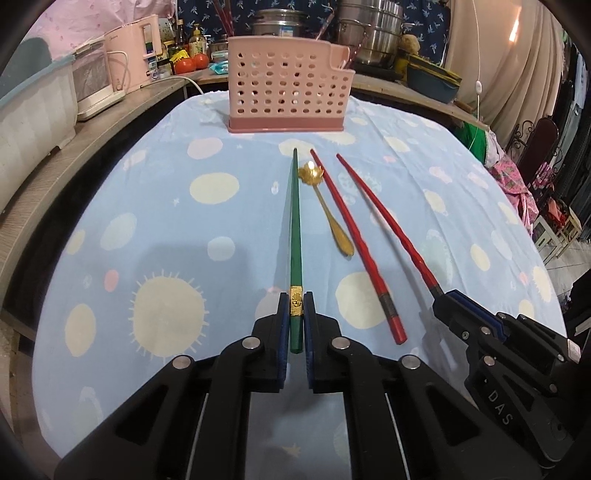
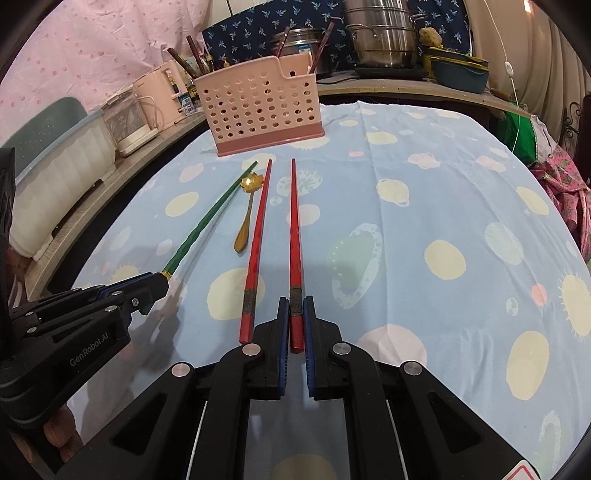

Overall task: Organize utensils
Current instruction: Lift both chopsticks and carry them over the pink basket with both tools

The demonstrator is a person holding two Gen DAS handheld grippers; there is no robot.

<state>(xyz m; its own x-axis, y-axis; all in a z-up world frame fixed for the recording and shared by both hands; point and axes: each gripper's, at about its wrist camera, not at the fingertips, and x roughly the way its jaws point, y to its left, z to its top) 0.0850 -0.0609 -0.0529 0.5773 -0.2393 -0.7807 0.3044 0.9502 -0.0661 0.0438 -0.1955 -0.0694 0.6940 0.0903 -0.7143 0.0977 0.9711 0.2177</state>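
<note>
My left gripper is clamped on the green chopstick at its gold band; my right gripper pinches one red chopstick. The other red chopstick and gold spoon lie between them, on the tablecloth before the pink utensil basket.

A desk draped in a light blue cloth printed with suns and planets fills the foreground. At twelve o'clock a wooden shelf carries steel pots; at ten o'clock hangs a pink dotted curtain.
</note>
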